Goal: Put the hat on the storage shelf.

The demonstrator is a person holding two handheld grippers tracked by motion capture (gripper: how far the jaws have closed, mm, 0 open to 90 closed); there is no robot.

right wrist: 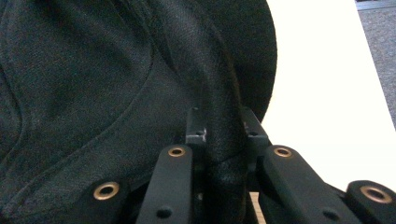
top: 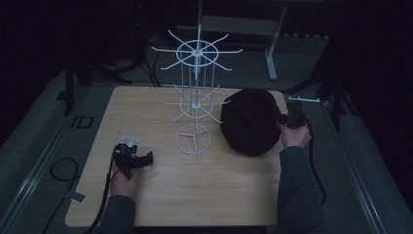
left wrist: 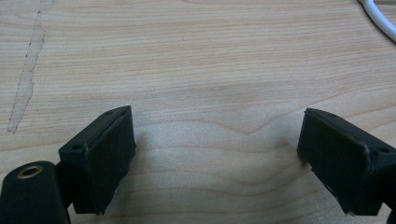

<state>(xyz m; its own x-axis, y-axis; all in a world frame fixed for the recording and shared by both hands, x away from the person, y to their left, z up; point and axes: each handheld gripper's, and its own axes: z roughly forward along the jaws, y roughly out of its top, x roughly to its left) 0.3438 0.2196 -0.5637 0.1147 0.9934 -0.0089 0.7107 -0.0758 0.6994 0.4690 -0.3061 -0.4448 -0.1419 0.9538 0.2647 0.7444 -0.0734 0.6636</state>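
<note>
A black cloth hat [top: 249,122] is held above the right part of the wooden table [top: 160,190], beside a white wire display rack [top: 196,97]. My right gripper [top: 287,119] is at the hat's right edge. In the right gripper view my right gripper [right wrist: 223,128] is shut on a fold of the black hat [right wrist: 107,79]. My left gripper [top: 139,158] rests low near the table's front left. In the left gripper view my left gripper [left wrist: 217,140] stands open over bare wood, with nothing between its fingers [left wrist: 105,149].
The white rack has a round wire base [top: 193,139] and spokes at two levels. A curve of white wire [left wrist: 380,18] shows in the left gripper view's top right corner. A pale streak [left wrist: 28,70] marks the wood. Dark floor and cables surround the table.
</note>
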